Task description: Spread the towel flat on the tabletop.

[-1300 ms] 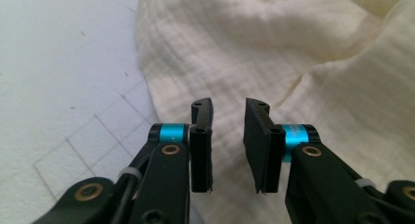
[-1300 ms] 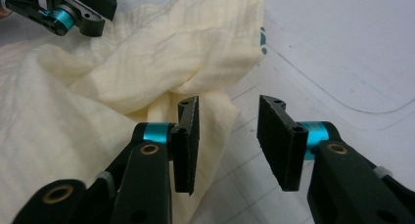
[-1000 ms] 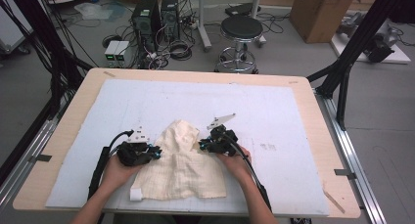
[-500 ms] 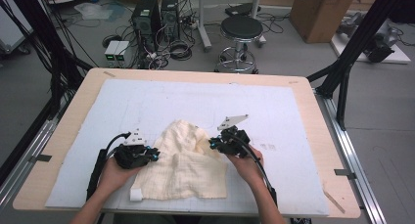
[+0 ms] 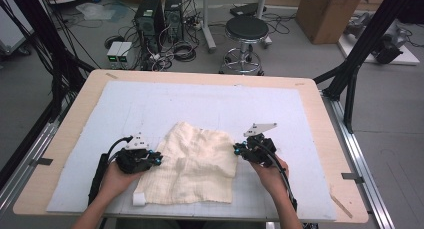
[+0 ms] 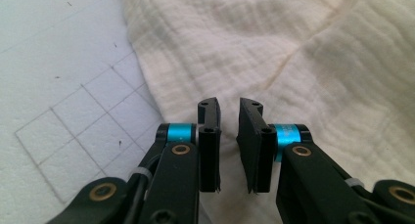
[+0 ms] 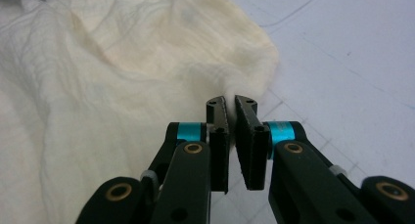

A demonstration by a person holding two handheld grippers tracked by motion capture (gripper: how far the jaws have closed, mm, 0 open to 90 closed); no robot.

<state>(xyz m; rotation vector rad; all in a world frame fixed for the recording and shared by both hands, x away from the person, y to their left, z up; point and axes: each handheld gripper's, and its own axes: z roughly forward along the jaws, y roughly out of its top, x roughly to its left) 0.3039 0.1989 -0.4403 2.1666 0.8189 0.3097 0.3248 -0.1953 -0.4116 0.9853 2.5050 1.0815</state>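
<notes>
cloth: a cream crinkled cloth (image 5: 195, 164) lies rumpled on the near middle of the surface, its far edge toward the middle, its near edge close to the front rim
left tool: left tool (image 5: 159, 159) sits at the cloth's left edge; in the left gripper view (image 6: 228, 117) its jaws stand a little apart with a ridge of cloth between them; whether the pads press on it cannot be told
right tool: right tool (image 5: 235, 150) sits at the cloth's right edge; in the right gripper view (image 7: 231, 104) its jaws are nearly together, clamped on a pinched fold near the cloth's corner
small white piece: a white label or tab (image 5: 138, 199) lies at the cloth's near left corner, touching it
surface: pale gridded mat (image 5: 210, 104) on a wooden board (image 5: 70, 134); the far half and the right side are bare
cables: a black cable trails from each tool back along the forearm, clear of the cloth
edges: wood rim runs all round the mat; metal rails (image 5: 362, 164) flank both sides
beyond the surface: stool (image 5: 245, 36), computer towers (image 5: 159, 16), cardboard box (image 5: 327, 9) on the floor, well apart
</notes>
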